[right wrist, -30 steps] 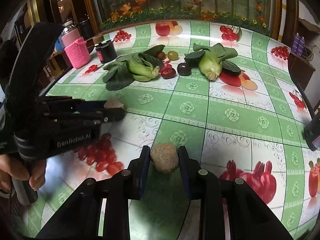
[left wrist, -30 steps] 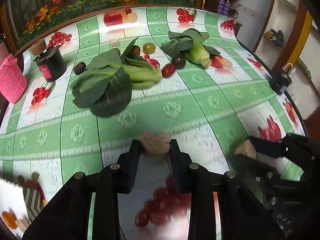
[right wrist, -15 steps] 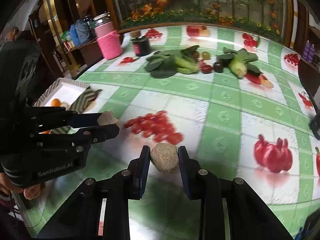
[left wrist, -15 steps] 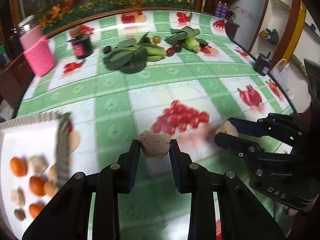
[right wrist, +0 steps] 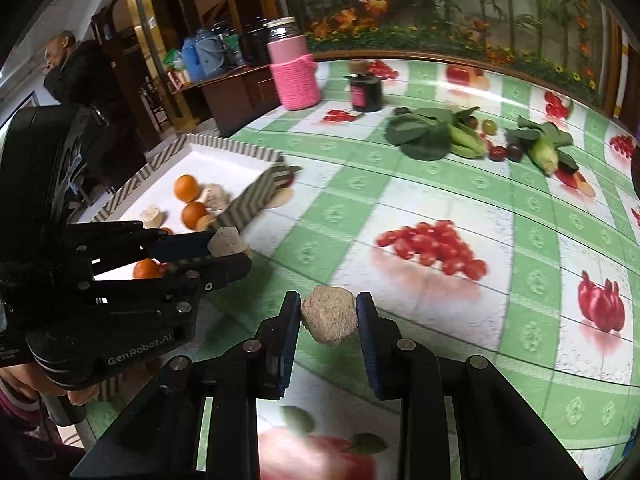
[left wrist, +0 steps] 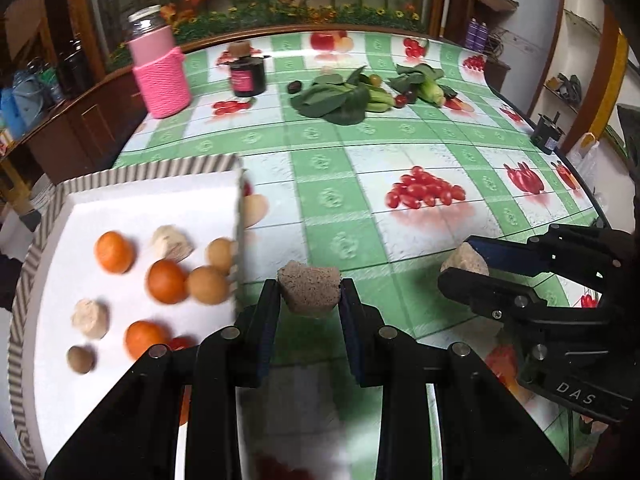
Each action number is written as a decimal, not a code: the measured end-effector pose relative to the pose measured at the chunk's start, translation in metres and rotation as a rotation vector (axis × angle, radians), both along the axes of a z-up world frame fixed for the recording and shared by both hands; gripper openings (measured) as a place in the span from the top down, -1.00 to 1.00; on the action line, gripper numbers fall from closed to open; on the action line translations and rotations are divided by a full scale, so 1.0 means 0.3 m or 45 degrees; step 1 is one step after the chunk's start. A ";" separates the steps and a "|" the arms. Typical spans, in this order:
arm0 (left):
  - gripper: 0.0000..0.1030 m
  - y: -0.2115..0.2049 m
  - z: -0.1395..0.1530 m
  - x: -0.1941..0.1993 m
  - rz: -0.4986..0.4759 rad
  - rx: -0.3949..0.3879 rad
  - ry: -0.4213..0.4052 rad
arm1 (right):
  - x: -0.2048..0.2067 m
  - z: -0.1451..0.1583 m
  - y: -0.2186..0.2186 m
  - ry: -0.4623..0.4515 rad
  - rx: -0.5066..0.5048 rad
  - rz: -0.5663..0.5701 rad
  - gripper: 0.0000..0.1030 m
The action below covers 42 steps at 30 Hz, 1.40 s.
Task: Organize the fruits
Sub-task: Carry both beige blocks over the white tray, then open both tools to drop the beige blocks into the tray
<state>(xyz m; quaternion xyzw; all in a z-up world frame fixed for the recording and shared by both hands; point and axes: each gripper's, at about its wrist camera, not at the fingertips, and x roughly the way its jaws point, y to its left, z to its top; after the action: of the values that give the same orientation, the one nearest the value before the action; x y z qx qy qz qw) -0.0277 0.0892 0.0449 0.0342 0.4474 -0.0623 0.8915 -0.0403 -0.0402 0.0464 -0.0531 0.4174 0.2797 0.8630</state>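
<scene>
My left gripper (left wrist: 308, 294) is shut on a rough brown fruit (left wrist: 309, 289), held above the tablecloth just right of a white tray (left wrist: 152, 204) with a striped rim. The tray holds several oranges (left wrist: 113, 257), tan round fruits (left wrist: 207, 284) and pale lumpy fruits (left wrist: 89, 318). My right gripper (right wrist: 329, 316) is shut on a second rough brown fruit (right wrist: 330, 315); it shows at the right of the left wrist view (left wrist: 464, 266). The left gripper shows in the right wrist view (right wrist: 226, 246), beside the tray (right wrist: 224, 148).
At the far side of the table lie leafy greens (left wrist: 334, 100), bok choy (left wrist: 426, 84) and small dark and red fruits (right wrist: 506, 153). A pink knitted jar (left wrist: 160, 76) and a dark jar (left wrist: 248, 76) stand at the back left. The table edge curves along the right.
Both grippers have swung left, away from the greens toward the tray, each still holding its brown fruit. The tray now fills the left of the left wrist view.
</scene>
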 end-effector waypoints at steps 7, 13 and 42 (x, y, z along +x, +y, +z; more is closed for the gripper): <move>0.47 0.081 0.018 -0.062 0.049 0.021 -0.029 | -0.051 0.016 0.083 -0.005 0.009 0.065 0.44; 0.47 0.168 0.021 -0.106 0.112 0.018 -0.034 | -0.087 0.028 0.161 -0.012 0.000 0.127 0.44; 0.47 0.457 -0.060 -0.215 0.306 0.032 0.051 | -0.247 0.016 0.519 0.015 -0.061 0.504 0.44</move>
<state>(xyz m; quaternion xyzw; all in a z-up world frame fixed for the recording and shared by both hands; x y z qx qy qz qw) -0.0922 0.2263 0.0270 -0.0100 0.4666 0.0501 0.8830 -0.1142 0.1156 0.0513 -0.1531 0.4102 0.4342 0.7872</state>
